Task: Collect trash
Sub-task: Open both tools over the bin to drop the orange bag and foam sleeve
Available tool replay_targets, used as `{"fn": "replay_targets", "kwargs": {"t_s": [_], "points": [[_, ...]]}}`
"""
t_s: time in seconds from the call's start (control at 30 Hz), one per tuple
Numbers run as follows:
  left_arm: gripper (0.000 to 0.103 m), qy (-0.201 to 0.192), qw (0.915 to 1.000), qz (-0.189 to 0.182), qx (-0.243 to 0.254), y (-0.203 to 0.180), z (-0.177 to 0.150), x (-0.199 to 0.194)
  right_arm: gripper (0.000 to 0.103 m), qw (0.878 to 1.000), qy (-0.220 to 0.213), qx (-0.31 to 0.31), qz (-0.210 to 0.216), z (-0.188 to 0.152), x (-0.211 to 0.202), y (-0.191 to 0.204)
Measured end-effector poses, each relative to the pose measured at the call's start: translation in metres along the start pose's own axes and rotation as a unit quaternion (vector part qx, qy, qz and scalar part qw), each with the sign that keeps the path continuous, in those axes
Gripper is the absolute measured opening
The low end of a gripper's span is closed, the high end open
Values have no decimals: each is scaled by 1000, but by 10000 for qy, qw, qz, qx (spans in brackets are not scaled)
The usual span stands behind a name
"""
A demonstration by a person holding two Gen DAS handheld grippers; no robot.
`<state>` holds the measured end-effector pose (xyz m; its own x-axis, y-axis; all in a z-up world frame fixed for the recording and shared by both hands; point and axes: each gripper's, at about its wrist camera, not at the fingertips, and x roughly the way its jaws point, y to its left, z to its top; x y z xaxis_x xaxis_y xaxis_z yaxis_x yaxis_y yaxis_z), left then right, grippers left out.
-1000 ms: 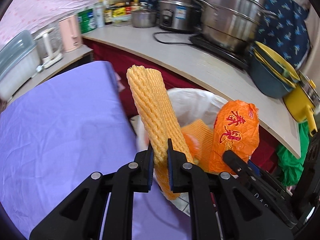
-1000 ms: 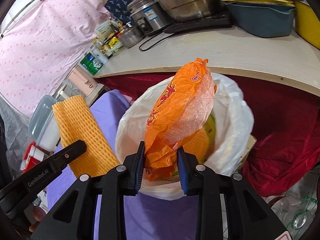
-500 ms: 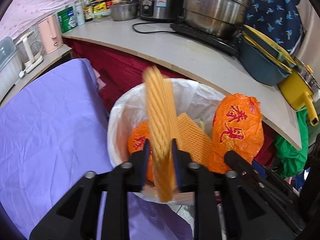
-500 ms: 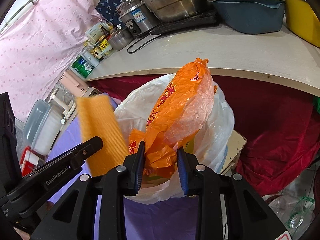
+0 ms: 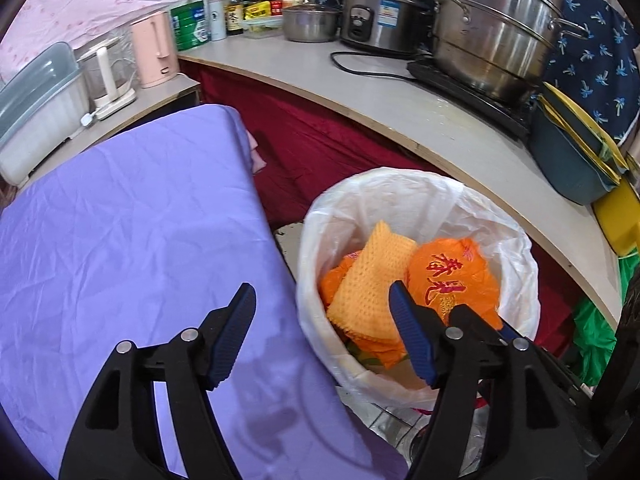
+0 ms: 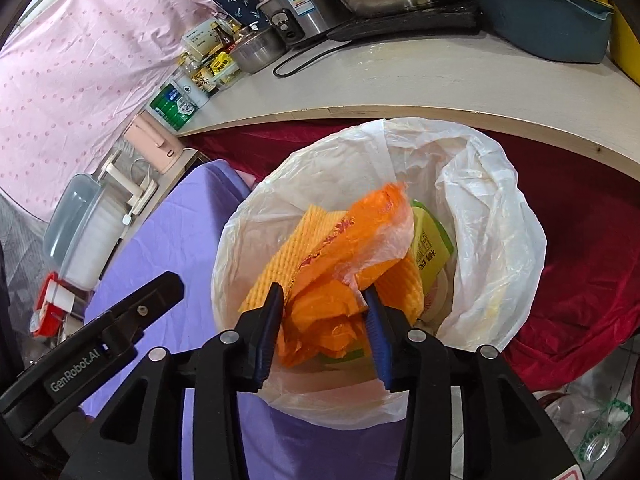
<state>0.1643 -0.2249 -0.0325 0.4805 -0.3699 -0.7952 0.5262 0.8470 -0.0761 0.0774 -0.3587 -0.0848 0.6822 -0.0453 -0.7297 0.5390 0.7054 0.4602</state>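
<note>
We see one trash bin point(image 5: 416, 200) lined with a white plastic bag, standing just right of the purple-covered bench point(image 5: 120, 240) and near the curved counter point(image 5: 440, 120) beyond it. Inside the bin lie two yellow foam nets: one point(image 5: 372, 280) leans on the left side of the pile, the other point(image 6: 404, 284) sits farther right under the wrapper. One orange plastic bag point(image 5: 452, 276) with red characters lies to the right of the first net.

Our left gripper point(image 5: 322, 332) hangs over the near-left rim of the bin, its jaws wide apart and holding nothing. Our right gripper point(image 6: 322, 320) hangs above the bin mouth; its jaws stand partly apart around the orange bag, and we cannot tell whether they grip it.

On the counter we count two large steel pots and one rice cooker point(image 5: 384, 12).
</note>
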Motion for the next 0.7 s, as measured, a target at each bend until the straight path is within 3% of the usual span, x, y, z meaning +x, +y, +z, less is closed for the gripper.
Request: {"fn": "replay_targets", "kwargs": {"t_s": [0.2, 0.43, 0.53, 0.7], "points": [[68, -20, 9999, 97, -99, 10, -4, -6, 50, 9998, -98, 147, -115, -4, -12, -9], [69, -100, 9997, 166, -129, 12, -9, -23, 51, 9991, -355, 202, -100, -1, -41, -13], [77, -149, 9995, 237, -130, 12, -12, -31, 51, 9990, -424, 93, -41, -1, -52, -5], [77, -251, 9990, 361, -63, 13, -18, -46, 53, 9988, -450, -183, 14, -5, -62, 14]]}}
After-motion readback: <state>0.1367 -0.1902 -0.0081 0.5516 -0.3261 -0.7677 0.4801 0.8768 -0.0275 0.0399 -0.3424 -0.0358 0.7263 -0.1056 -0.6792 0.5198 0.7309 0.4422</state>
